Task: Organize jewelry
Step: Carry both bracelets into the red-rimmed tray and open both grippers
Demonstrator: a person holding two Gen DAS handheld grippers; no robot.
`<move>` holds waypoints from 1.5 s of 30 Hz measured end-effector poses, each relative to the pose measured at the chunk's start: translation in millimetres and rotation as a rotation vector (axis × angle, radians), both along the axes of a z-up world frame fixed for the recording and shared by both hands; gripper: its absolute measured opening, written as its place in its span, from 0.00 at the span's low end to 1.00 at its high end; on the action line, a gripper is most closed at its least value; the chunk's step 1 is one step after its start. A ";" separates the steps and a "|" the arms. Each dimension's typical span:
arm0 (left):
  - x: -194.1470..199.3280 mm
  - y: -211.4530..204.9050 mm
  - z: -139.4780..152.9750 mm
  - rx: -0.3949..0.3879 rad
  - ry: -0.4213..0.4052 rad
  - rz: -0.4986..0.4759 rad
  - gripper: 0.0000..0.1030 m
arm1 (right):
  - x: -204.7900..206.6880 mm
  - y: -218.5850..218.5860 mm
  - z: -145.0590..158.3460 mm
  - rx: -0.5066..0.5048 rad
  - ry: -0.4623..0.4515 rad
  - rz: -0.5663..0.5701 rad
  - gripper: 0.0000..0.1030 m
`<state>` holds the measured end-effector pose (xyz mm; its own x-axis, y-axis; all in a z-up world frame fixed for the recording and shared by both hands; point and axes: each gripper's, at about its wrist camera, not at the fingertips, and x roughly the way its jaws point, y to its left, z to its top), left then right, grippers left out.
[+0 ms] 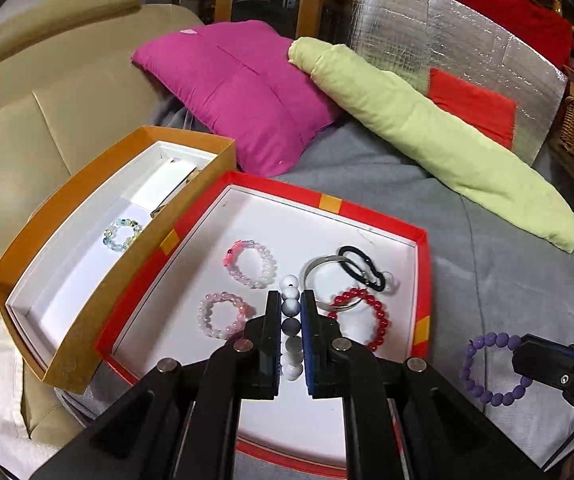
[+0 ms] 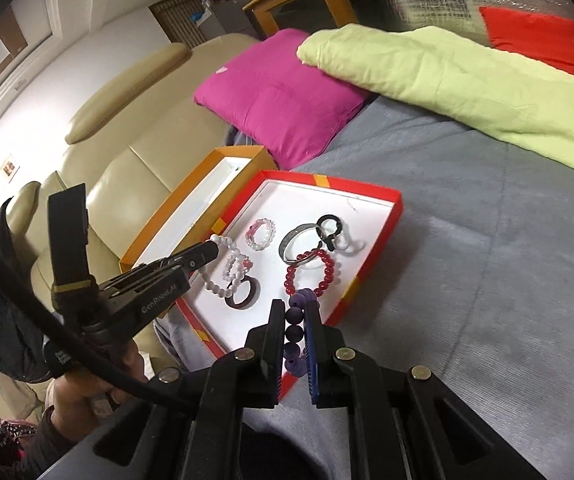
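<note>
My left gripper [image 1: 291, 298] is shut on a white and grey bead bracelet [image 1: 290, 308] and holds it above the red box [image 1: 275, 182]. In that white-lined box lie two pink bead bracelets [image 1: 252, 264], a silver bangle [image 1: 319, 270], a black hair tie [image 1: 361, 266] and a red bead bracelet [image 1: 371, 316]. My right gripper [image 2: 293, 308] is shut on a purple bead bracelet [image 2: 295, 330] near the box's front right edge. The left wrist view shows that purple bracelet [image 1: 487, 372] hanging over the grey blanket. A dark bangle [image 2: 241, 296] lies in the red box [image 2: 367, 268].
An orange box [image 1: 99, 184] beside the red one holds a pale blue-green bead bracelet [image 1: 122, 234]. A magenta cushion [image 1: 243, 92] and a green pillow [image 1: 427, 132] lie behind on the grey blanket [image 1: 487, 260]. A beige sofa [image 1: 19, 128] is to the left.
</note>
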<state>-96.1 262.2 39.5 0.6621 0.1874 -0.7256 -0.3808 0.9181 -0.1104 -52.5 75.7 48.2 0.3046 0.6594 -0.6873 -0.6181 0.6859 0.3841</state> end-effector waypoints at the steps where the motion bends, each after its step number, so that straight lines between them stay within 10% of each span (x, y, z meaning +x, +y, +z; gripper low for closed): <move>1: 0.6 1.8 -1.8 -0.001 0.000 0.003 0.09 | 2.2 3.6 -2.6 -0.004 0.007 -0.001 0.10; 33: 2.6 40.2 -10.2 -0.075 -0.013 0.014 0.09 | 30.6 96.9 -36.7 -0.048 0.118 0.114 0.10; 45: 24.3 60.6 -54.2 -0.096 0.105 0.036 0.09 | 60.6 103.5 -78.2 -0.142 0.170 0.060 0.10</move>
